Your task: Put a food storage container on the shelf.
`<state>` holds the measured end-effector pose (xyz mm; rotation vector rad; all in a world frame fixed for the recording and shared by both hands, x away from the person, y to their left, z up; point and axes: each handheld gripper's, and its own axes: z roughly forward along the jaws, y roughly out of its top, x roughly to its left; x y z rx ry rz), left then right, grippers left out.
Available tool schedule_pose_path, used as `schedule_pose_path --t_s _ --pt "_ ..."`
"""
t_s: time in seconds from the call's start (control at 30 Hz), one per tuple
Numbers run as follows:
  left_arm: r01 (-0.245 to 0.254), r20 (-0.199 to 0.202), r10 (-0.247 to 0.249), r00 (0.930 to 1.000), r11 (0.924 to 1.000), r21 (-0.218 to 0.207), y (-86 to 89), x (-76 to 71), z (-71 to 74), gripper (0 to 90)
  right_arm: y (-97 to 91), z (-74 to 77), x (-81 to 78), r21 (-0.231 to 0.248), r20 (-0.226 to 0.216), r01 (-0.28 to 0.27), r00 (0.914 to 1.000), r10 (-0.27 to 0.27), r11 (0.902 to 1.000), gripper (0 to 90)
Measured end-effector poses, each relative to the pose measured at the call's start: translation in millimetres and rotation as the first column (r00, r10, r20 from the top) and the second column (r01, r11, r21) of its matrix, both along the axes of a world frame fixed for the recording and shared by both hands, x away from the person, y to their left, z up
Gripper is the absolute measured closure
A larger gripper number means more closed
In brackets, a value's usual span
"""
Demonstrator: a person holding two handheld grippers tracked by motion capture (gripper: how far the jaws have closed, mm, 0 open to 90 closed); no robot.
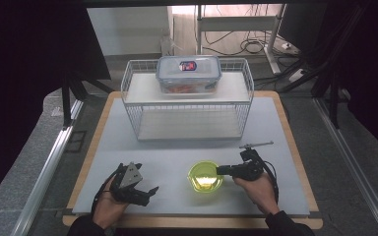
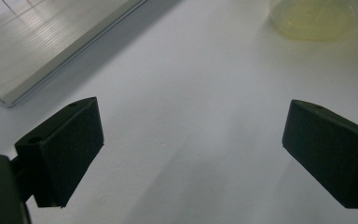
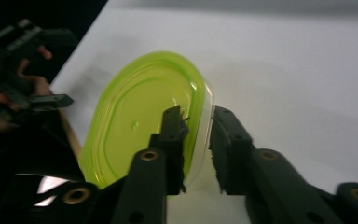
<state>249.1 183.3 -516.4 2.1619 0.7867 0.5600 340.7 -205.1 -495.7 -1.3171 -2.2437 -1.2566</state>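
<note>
The green tub (image 1: pixel 204 177) sits upright, mouth up, on the surface (image 1: pixel 177 152) near its front edge, between your hands; its oval runs roughly front to back in the high view; I can't tell what it holds; your right hand-held gripper (image 3: pixel 198 135) clasps its rim, one jaw inside, one outside; your left hand-held gripper (image 2: pixel 191 154) is released above bare surface; behind, a wire basket (image 1: pixel 133 83) carries a lidded clear box (image 1: pixel 189 73) with something orange inside.

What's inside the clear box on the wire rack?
The clear box on the wire rack's top shelf holds something orange-red low inside. The lid's label and the blurry walls hide what it is and how much there is.
</note>
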Motion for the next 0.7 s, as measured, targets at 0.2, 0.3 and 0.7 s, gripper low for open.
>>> schedule_pose_path --t_s 0.2,0.3,0.7 --pt "-0.001 0.002 0.001 1.0000 1.0000 -0.003 -0.1 -0.2 -0.1 5.1 -1.7 -1.4 1.4 0.071 -0.064 -0.008 0.9979 0.013 0.9974 81.6" --pt "0.001 0.004 -0.001 1.0000 1.0000 0.000 0.1 -0.3 0.3 5.1 -3.0 -0.1 1.1 0.079 -0.071 -0.006 0.9974 0.011 0.9968 81.9" --pt "-0.001 0.001 0.001 1.0000 0.9992 -0.040 2.6 -0.5 2.9 4.8 -11.7 21.0 4.5 0.167 -0.033 0.020 0.9993 -0.014 0.9857 82.0"
